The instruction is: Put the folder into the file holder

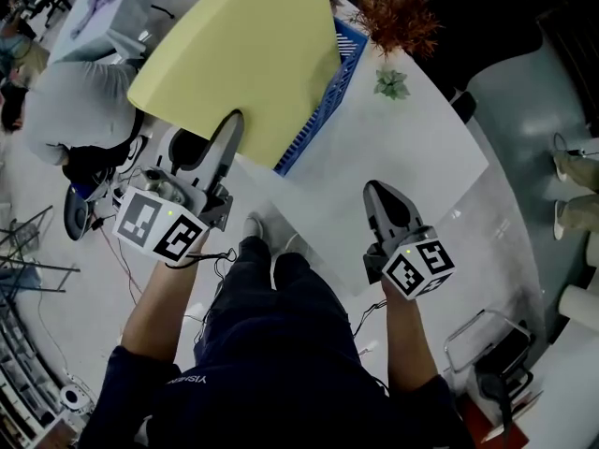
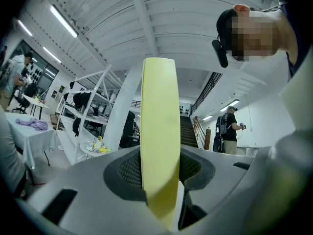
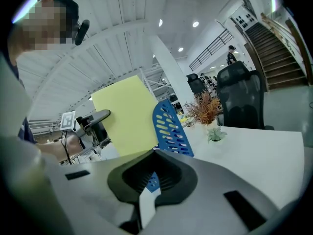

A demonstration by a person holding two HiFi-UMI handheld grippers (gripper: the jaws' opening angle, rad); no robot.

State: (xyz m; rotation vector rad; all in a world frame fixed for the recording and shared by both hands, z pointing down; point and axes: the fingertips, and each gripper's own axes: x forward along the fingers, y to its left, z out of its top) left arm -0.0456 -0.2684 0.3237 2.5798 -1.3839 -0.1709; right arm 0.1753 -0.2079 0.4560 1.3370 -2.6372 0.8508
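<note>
The left hand-held gripper [image 1: 225, 137] is clenched on the near edge of the yellow folder [image 1: 243, 54]. In the left gripper view the folder [image 2: 159, 131] stands edge-on between the jaws of the left hand-held gripper [image 2: 159, 180], with both pads pressed against it. The right hand-held gripper [image 1: 388, 204] hangs above the near part of the white surface [image 1: 412, 148], jaws together and with nothing between them.

Status: the folder is lifted and tilted, with its far end raised well above the surface. Its lower right portion overlaps the blue perforated file holder [image 1: 328, 101], which stands at the left side of the surface. In the right gripper view the folder [image 3: 127, 116] sits just left of the side panel of the file holder [image 3: 171, 129]. Whether its lower edge has entered a slot cannot be determined.

Judgement: pick-up and transport are complete. Remaining steps are to align the folder upright, seat it in the file holder, and release. The folder extends far and right from the left hand-held gripper.
</note>
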